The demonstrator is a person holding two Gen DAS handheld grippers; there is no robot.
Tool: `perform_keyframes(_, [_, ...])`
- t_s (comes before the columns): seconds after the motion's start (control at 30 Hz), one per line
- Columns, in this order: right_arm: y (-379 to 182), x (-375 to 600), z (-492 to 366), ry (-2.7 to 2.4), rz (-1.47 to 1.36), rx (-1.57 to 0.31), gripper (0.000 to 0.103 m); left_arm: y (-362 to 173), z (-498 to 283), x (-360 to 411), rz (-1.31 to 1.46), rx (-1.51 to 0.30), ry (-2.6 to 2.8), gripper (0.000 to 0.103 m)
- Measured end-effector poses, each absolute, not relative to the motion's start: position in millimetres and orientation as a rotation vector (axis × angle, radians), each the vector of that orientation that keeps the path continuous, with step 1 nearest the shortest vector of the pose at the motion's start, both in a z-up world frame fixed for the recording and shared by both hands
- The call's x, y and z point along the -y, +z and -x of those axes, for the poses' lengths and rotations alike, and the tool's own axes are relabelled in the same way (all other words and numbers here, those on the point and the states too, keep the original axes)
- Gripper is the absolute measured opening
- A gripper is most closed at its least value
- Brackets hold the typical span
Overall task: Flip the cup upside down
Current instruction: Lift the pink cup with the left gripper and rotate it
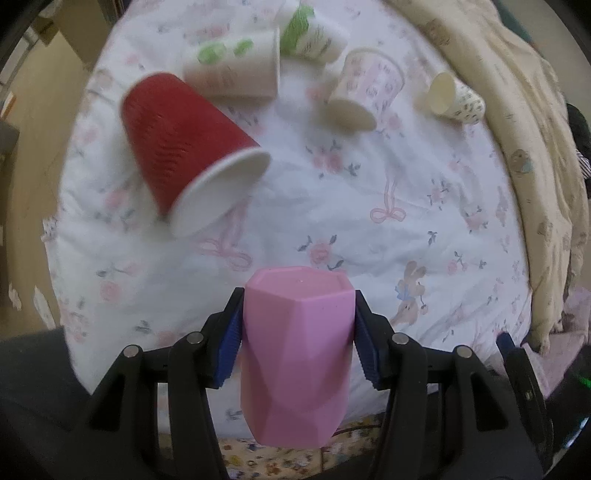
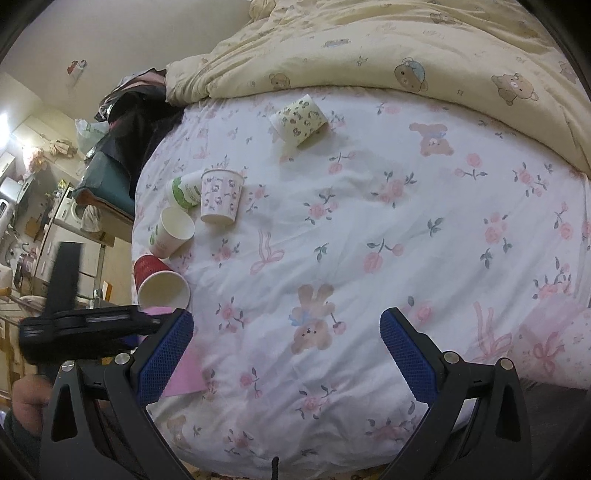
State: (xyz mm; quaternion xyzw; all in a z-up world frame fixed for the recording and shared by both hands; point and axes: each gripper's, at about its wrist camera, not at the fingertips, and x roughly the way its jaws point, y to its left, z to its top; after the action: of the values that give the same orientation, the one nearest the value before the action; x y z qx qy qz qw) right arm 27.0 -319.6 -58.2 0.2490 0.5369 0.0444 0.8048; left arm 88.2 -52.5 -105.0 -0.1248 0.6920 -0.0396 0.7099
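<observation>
My left gripper [image 1: 298,325] is shut on a pink faceted cup [image 1: 295,354], its blue pads pressed on both sides. The cup's closed base faces away from the camera and its mouth is hidden, so I cannot tell how it stands. A sliver of the pink cup [image 2: 186,373] shows behind my right gripper's left finger. My right gripper [image 2: 286,332] is open and empty above the floral sheet [image 2: 369,221]. The left gripper's body [image 2: 85,328] shows at the left of the right wrist view.
A red paper cup [image 1: 184,147] lies tilted, mouth toward me. Several paper cups lie or stand behind it: a green-dotted one [image 1: 236,66], a green-striped one [image 1: 310,29], a pink-print one [image 1: 365,88], a small patterned one [image 1: 456,98]. A beige bear quilt [image 2: 406,48] borders the sheet.
</observation>
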Motion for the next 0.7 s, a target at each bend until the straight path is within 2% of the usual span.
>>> perform_keyframes(0.27, [-65, 283, -32, 0.171, -0.403, -1.198, 0.103, -99, -77, 41, 0.229, -1.460, -0.163, 0.050])
perform_keyframes(0.7, [-67, 237, -30, 0.412, -0.381, -1.227, 0.103, -84, -84, 54, 0.303, -1.389, -0.294, 0.050])
